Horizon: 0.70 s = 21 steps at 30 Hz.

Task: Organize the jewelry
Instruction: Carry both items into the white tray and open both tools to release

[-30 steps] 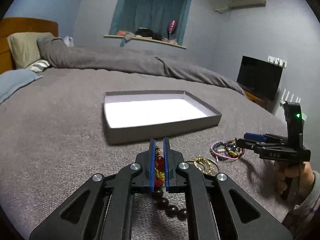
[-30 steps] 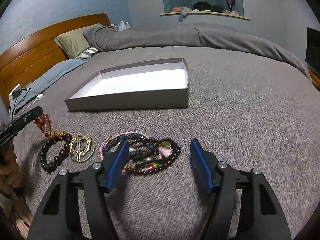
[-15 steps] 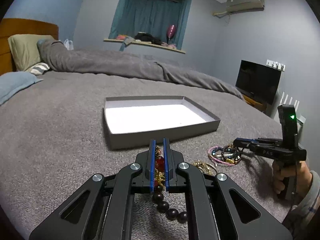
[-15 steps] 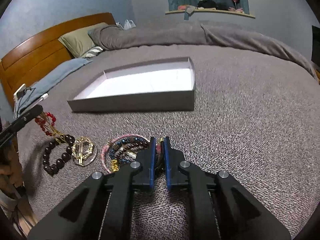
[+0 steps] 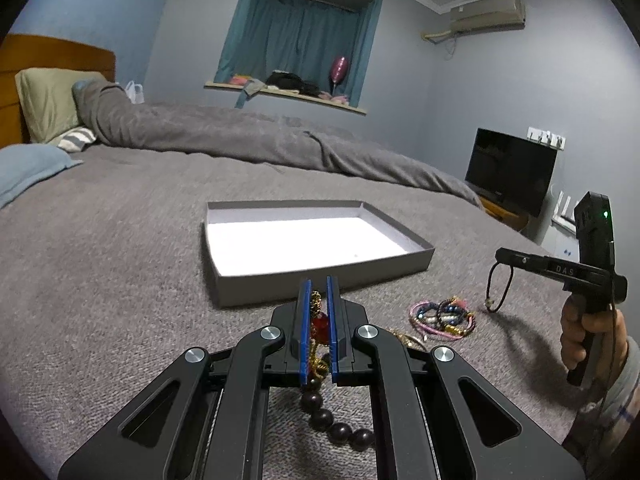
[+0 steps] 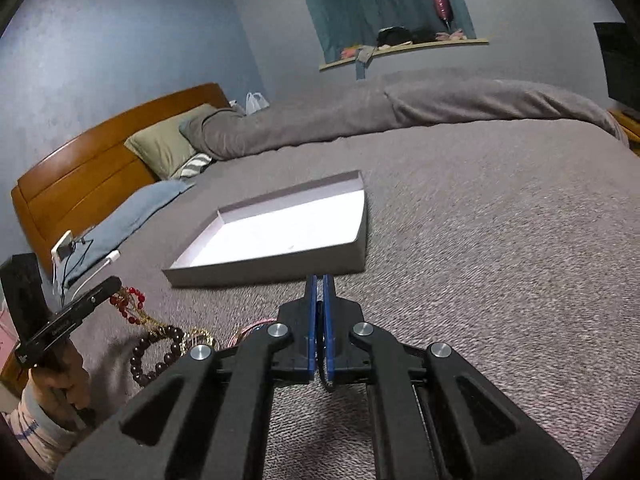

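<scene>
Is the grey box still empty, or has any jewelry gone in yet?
Empty. The grey box shows only bare white floor in both views; the pink bracelets lie outside on the bed.

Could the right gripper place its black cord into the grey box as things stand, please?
Probably yes: the right gripper is shut on the black cord, the grey box lies open just ahead, and nothing stands between them.

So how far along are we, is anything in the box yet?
Nothing is placed yet: the grey box shows only its white floor. In hand: the left hand-held gripper is shut on the red, gold and dark bead strand, and the right hand-held gripper is shut on a thin black cord bracelet. The pink and blue bracelet pile remains on the blanket.
</scene>
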### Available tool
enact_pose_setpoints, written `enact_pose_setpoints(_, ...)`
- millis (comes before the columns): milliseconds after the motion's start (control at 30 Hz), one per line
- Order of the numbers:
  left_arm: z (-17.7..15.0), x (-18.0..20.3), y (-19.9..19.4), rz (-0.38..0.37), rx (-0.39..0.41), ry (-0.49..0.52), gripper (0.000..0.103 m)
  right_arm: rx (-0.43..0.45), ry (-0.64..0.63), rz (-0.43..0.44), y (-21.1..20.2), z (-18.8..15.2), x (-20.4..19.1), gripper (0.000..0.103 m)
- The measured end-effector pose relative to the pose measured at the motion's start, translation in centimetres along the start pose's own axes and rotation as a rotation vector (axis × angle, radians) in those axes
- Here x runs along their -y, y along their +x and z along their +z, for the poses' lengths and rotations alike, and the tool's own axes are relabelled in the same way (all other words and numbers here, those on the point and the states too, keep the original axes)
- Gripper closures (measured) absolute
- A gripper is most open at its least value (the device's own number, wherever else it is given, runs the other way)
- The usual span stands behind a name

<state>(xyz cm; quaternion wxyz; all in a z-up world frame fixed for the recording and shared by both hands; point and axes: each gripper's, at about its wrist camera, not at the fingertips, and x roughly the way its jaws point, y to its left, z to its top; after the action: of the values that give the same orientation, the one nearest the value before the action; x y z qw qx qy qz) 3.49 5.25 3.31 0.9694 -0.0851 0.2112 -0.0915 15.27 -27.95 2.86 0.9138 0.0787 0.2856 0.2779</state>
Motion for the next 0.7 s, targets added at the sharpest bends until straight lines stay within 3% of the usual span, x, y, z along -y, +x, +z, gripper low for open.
enact_pose_setpoints(300,2.4,-1.1,0.1,-0.069,0.02,-0.069,0.095,0.01,-0.032,0.021,0.8,1.3,-1.1,0.1)
enact_pose_setpoints(700,7.3,-1.7,2.6,-0.111,0.08,-0.11,0.095,0.006,-0.031,0.093,7.0,6.5,-2.5,0.1)
